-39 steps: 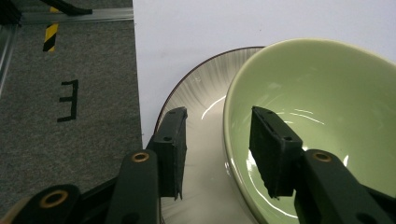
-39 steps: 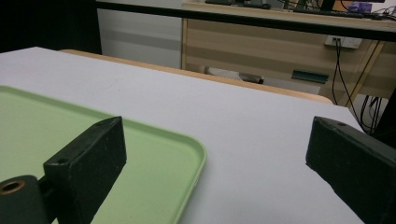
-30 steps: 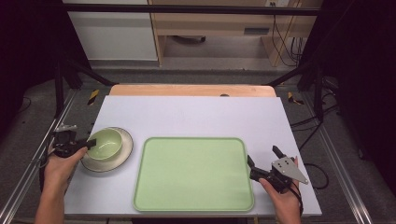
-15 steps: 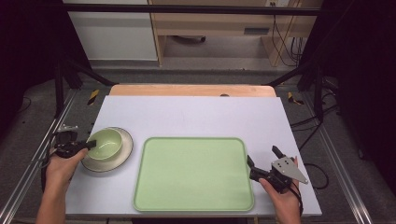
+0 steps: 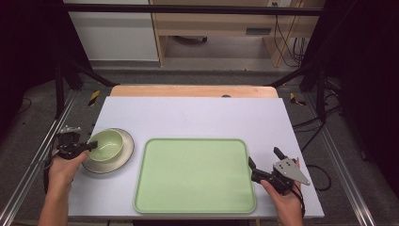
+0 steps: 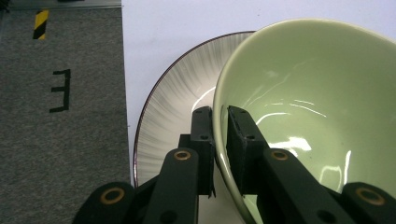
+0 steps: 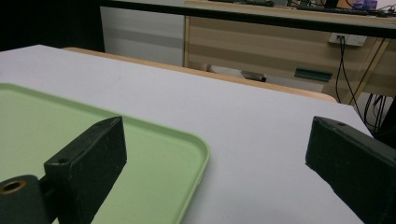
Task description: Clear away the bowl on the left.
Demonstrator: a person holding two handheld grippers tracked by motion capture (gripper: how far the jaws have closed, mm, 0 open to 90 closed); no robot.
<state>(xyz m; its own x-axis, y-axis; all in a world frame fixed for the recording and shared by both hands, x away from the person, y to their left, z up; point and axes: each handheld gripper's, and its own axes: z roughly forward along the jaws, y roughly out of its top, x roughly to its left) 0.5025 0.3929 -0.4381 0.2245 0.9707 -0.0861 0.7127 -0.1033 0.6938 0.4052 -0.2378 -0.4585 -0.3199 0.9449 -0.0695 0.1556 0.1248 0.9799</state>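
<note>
Since a second ago the green bowl [image 5: 107, 144] has tipped and come up off the centre of the striped plate [image 5: 123, 159], its near-left rim now raised in the left gripper [image 5: 87, 146], while the right gripper [image 5: 265, 165] has stayed where it was at the tray's right edge. In the high view the bowl sits tilted over the plate at the left of the white table [image 5: 197, 113], with the left hand [image 5: 66, 167] behind the gripper at the table's left edge; the light green tray [image 5: 195, 175] lies empty in the near middle, and the right hand [image 5: 284, 200] holds its gripper just off the tray's near-right corner. In the left gripper view the left gripper [image 6: 219, 122] is pinching the bowl [image 6: 308, 102] by its rim, one jaw outside the wall and one inside, and the plate [image 6: 173, 116] shows beneath and to the left, over the grey floor mat [image 6: 60, 116]. In the right gripper view the right gripper [image 7: 219, 149] stands spread wide and holds nothing, one jaw above the tray [image 7: 154, 158] near its corner, the other above the bare table [image 7: 252, 135] to the right.
</note>
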